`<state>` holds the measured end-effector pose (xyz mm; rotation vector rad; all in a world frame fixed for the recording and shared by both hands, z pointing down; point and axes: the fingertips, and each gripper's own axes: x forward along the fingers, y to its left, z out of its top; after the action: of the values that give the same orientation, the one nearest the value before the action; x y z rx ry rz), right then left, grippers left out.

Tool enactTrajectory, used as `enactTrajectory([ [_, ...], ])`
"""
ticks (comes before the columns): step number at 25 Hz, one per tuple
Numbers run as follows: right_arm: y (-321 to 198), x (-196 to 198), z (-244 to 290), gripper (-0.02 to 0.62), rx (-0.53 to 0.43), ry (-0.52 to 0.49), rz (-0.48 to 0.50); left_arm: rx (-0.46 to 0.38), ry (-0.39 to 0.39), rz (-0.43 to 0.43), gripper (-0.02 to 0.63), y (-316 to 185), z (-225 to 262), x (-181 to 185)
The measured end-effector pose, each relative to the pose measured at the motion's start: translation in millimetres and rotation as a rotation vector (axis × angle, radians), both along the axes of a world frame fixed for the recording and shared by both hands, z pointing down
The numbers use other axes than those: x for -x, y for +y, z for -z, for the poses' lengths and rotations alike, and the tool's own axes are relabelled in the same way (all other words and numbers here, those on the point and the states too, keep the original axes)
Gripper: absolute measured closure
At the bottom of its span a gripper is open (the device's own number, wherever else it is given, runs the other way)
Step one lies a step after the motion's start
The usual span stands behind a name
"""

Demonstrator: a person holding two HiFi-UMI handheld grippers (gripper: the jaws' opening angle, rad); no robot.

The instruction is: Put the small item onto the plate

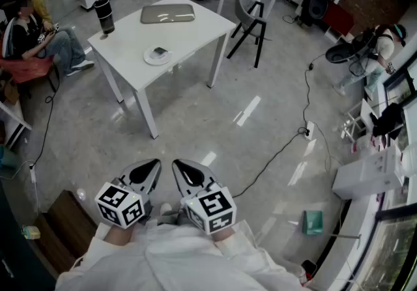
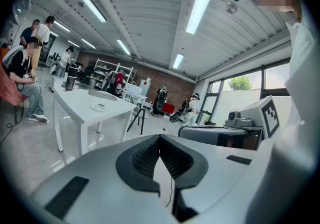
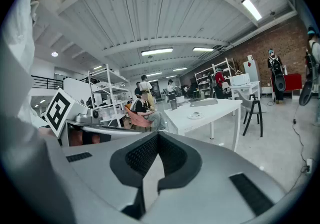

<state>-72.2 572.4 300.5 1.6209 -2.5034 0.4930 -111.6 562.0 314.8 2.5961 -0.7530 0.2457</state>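
A white table (image 1: 130, 49) stands across the floor from me. Near its front edge sits a small white plate (image 1: 151, 58) with a small grey item (image 1: 159, 51) lying on it. The plate also shows far off in the left gripper view (image 2: 100, 106) and the right gripper view (image 3: 194, 116). My left gripper (image 1: 151, 167) and right gripper (image 1: 178, 166) hang side by side close to my body, far from the table. Both are shut with nothing between their jaws, as the left gripper view (image 2: 160, 138) and the right gripper view (image 3: 158, 135) show.
On the table stand a black tumbler (image 1: 104, 15) and a flat grey tray (image 1: 167, 13). A person (image 1: 39, 36) sits left of the table, a grey chair (image 1: 251, 13) stands to its right. A black cable (image 1: 287, 143) crosses the floor, and a green box (image 1: 313, 221) lies at my right.
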Motion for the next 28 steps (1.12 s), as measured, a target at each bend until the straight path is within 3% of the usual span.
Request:
enactTrajectory([
  [12,9.8,-6.7,-4.7,0.581,0.005,0.006,0.018,-0.020,-0.042,-0.018,0.595,13.0,-8.0,-14.0],
  [19,10.1,-18.1,-6.5,0.580,-0.005,-0.034,0.000,-0.018,-0.022,-0.003,0.595,11.0,-9.1,-21.5],
  [28,26.5,-34.5,-29.1,0.580,0.036,-0.029,0.053,0.026,0.006,0.036,0.595,26.3,-30.4,-32.2],
])
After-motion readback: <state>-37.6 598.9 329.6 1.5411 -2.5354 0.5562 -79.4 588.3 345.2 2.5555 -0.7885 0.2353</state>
